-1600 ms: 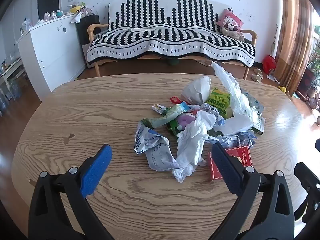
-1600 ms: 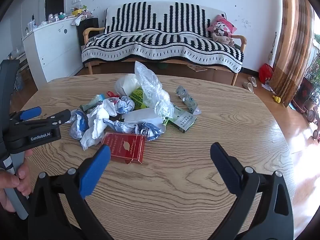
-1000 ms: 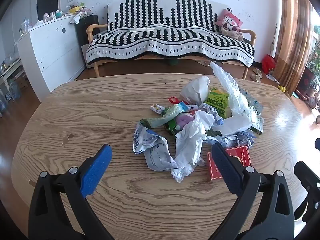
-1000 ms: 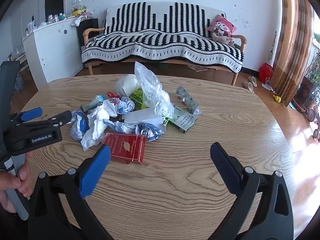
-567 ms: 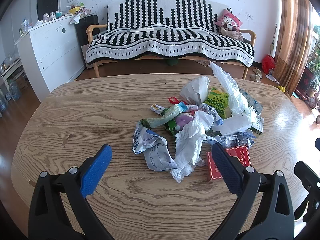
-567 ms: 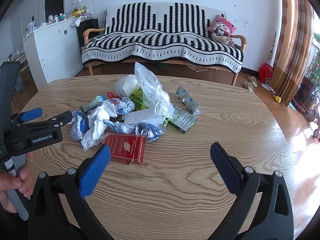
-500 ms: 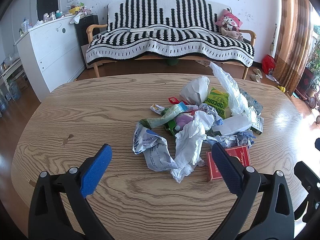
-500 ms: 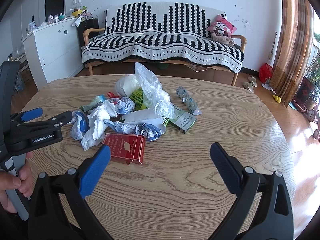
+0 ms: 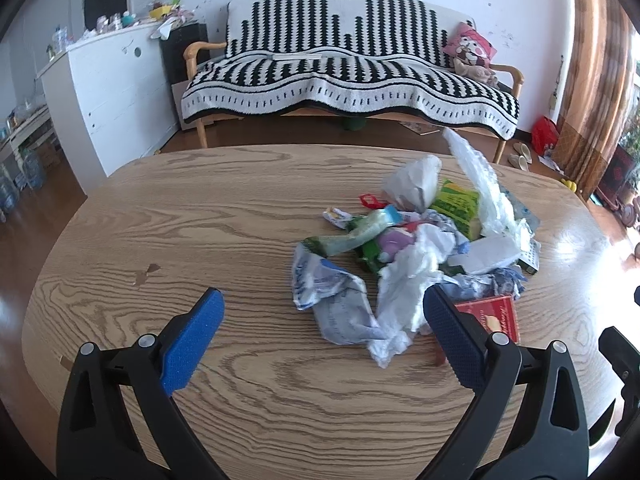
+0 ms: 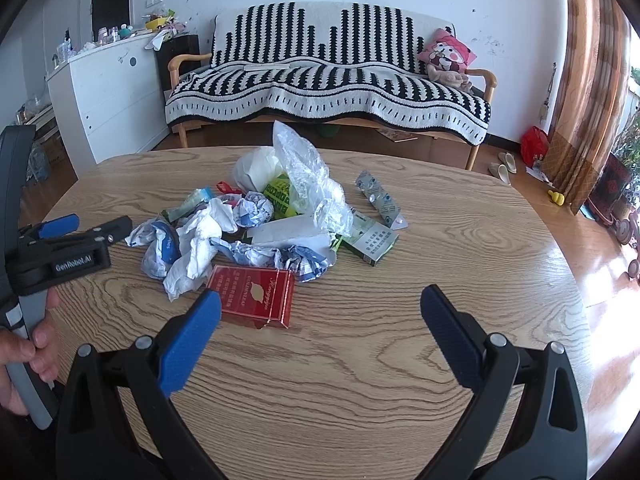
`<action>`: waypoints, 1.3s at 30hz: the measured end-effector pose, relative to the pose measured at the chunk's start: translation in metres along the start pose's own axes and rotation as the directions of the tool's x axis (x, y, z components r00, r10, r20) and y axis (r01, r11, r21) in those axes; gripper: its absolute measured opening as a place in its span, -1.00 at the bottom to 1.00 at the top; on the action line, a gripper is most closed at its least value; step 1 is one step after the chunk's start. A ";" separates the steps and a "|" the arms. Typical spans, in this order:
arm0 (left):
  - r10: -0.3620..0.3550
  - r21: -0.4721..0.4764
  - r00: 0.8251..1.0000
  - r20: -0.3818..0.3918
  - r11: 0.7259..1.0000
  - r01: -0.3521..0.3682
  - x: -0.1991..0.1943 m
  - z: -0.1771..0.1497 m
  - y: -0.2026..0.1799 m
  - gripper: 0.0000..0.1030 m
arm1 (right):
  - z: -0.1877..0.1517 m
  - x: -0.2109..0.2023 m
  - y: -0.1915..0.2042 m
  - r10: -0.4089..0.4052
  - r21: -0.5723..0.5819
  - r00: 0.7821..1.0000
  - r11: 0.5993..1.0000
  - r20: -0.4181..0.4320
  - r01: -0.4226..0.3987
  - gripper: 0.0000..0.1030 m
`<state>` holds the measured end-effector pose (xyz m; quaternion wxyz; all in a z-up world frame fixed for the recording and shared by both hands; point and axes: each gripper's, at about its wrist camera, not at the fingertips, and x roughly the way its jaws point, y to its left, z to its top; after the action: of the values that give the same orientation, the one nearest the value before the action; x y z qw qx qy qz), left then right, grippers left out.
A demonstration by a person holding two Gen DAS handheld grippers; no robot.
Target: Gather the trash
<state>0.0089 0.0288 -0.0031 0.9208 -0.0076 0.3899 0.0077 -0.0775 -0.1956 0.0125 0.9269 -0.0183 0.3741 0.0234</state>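
A heap of trash lies mid-table: crumpled white tissue (image 9: 404,280), a crushed blue-white wrapper (image 9: 336,300), a green packet (image 9: 456,204), a clear plastic bag (image 10: 308,176), a red cigarette box (image 10: 256,294), a white-green box (image 10: 370,240) and a blister strip (image 10: 380,200). My left gripper (image 9: 320,316) hangs open just short of the wrapper and tissue, nothing between its blue pads. My right gripper (image 10: 320,316) is open too, its left pad (image 10: 192,336) near the red box. The left gripper (image 10: 72,240), held by a hand (image 10: 36,344), shows in the right wrist view.
The oval wooden table (image 9: 200,216) has bare wood to the left and front of the heap. Behind it stands a striped sofa (image 9: 348,76) with a pink cushion (image 9: 470,46), a white cabinet (image 9: 104,92) at left, and curtains (image 10: 580,80) at right.
Both grippers have barely shifted; the trash heap lies as before and both stay open.
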 end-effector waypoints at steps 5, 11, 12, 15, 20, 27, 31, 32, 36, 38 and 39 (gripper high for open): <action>-0.010 -0.054 0.999 -0.040 0.998 0.008 0.014 -0.004 0.026 0.88 | -0.003 0.014 0.002 0.010 0.000 1.000 1.000 -0.020 -0.010 0.88; -0.077 -0.092 0.984 -0.162 0.994 0.063 0.052 -0.002 0.032 0.88 | -0.003 0.041 0.004 0.082 0.045 0.992 0.996 -0.095 -0.078 0.88; -0.076 -0.090 0.980 -0.182 0.994 0.060 0.059 -0.002 0.027 0.88 | -0.002 0.044 0.004 0.091 0.053 0.990 0.995 -0.103 -0.086 0.88; -0.083 -0.074 0.970 -0.228 0.995 0.068 0.078 -0.002 0.010 0.88 | -0.001 0.057 0.005 0.116 0.078 0.986 0.991 -0.122 -0.107 0.88; -0.024 -0.027 0.974 -0.226 0.999 0.019 0.101 -0.001 -0.008 0.88 | -0.005 0.080 0.009 0.149 0.114 0.974 0.985 -0.173 -0.131 0.88; -0.112 -0.100 0.960 -0.257 0.991 0.088 0.107 -0.001 0.009 -0.05 | -0.007 0.097 0.020 0.181 0.125 0.962 0.979 -0.204 -0.158 0.88; -0.107 -0.081 0.972 -0.210 0.992 0.092 0.089 0.003 0.017 -0.14 | -0.008 0.111 0.033 0.185 0.119 0.958 0.980 -0.221 -0.161 0.88; -0.096 -0.072 0.978 -0.187 0.994 0.084 0.081 0.005 0.019 -0.14 | -0.009 0.115 0.037 0.175 0.113 0.958 0.982 -0.229 -0.152 0.88; -0.066 -0.067 0.991 -0.114 0.996 0.059 0.058 0.009 0.034 -0.14 | -0.012 0.131 0.049 0.148 0.108 0.955 0.986 -0.257 -0.124 0.88; -0.057 -0.066 0.994 -0.094 0.997 0.051 0.053 0.014 0.037 -0.14 | -0.013 0.138 0.053 0.139 0.105 0.953 0.988 -0.268 -0.114 0.88; -0.057 -0.065 0.994 -0.089 0.997 0.052 0.050 0.015 0.037 -0.14 | -0.013 0.143 0.057 0.128 0.101 0.953 0.990 -0.275 -0.103 0.88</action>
<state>0.0542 0.0669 -0.0291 0.9014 -0.0473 0.4304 -0.0057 0.0131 -0.1354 -0.0972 0.8614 0.0400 0.5029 0.0588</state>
